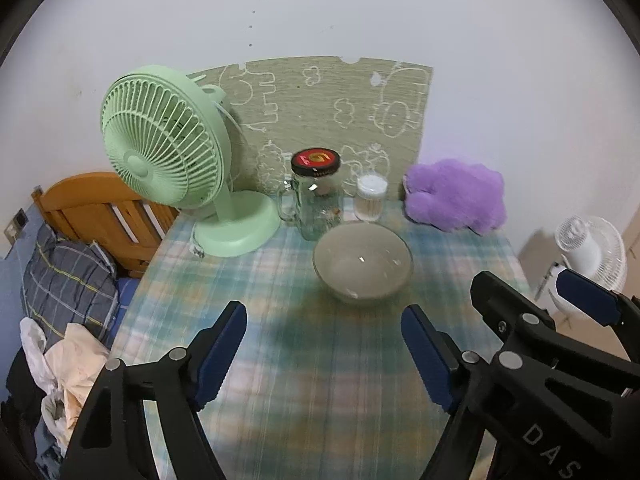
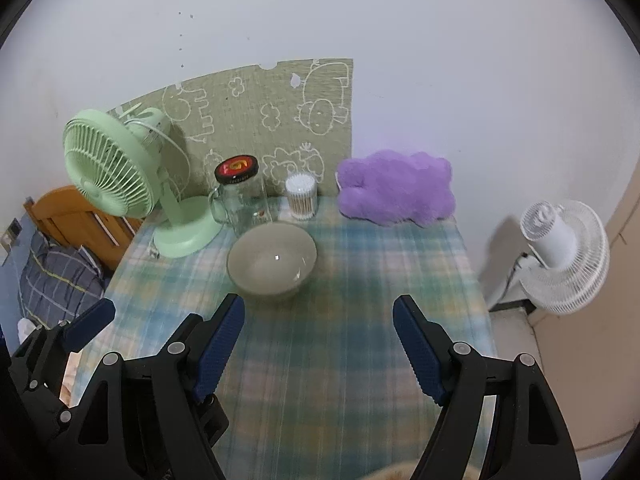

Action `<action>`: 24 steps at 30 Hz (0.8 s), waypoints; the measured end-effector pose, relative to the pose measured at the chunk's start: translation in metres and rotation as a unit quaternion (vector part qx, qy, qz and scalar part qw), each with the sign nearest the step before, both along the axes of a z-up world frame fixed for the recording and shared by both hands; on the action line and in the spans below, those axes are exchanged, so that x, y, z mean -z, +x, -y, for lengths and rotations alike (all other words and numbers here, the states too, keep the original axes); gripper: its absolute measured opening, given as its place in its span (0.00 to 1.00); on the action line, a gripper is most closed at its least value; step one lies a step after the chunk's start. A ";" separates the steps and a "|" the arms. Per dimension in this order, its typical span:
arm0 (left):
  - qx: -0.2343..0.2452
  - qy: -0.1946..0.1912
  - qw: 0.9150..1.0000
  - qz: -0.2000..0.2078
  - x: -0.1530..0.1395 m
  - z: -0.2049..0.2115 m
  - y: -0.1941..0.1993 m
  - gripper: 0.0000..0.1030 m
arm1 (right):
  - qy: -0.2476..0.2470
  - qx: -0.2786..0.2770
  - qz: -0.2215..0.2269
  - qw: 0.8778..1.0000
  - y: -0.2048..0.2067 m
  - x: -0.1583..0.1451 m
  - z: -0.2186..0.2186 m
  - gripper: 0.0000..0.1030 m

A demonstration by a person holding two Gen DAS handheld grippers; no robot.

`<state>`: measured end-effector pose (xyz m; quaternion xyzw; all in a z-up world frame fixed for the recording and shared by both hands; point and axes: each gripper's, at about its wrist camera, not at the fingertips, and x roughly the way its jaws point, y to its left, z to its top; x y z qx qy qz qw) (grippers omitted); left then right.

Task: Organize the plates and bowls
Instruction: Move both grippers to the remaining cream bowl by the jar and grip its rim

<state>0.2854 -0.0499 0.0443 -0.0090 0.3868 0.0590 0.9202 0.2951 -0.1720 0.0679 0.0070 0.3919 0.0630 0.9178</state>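
A grey-green bowl (image 1: 362, 262) stands upright and empty on the plaid tablecloth (image 1: 280, 320), toward the back of the table. It also shows in the right wrist view (image 2: 272, 264). My left gripper (image 1: 324, 344) is open and empty, above the cloth in front of the bowl. My right gripper (image 2: 318, 336) is open and empty, in front and slightly right of the bowl. Its fingers (image 1: 584, 296) show at the right edge of the left wrist view. No plates are in view.
Behind the bowl stand a glass mug-jar with a black and red lid (image 1: 316, 196), a cotton swab tub (image 1: 372, 198), a green desk fan (image 1: 168, 148) and a purple plush (image 1: 456, 196). A white fan (image 2: 564, 256) stands off the table's right edge. A bed with clothes (image 1: 68, 280) lies left.
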 end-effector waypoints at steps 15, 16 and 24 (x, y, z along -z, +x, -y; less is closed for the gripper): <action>-0.037 0.015 0.999 -0.015 0.030 -0.010 0.095 0.76 | 0.021 -0.017 -0.010 1.000 0.111 0.033 -0.015 0.77; -0.038 0.015 0.999 -0.017 0.034 -0.011 0.101 0.76 | 0.019 -0.018 -0.010 1.000 0.117 0.037 -0.017 0.77; -0.041 0.025 0.998 -0.031 0.065 -0.018 0.139 0.73 | 0.024 -0.009 -0.028 0.999 0.158 0.075 -0.028 0.73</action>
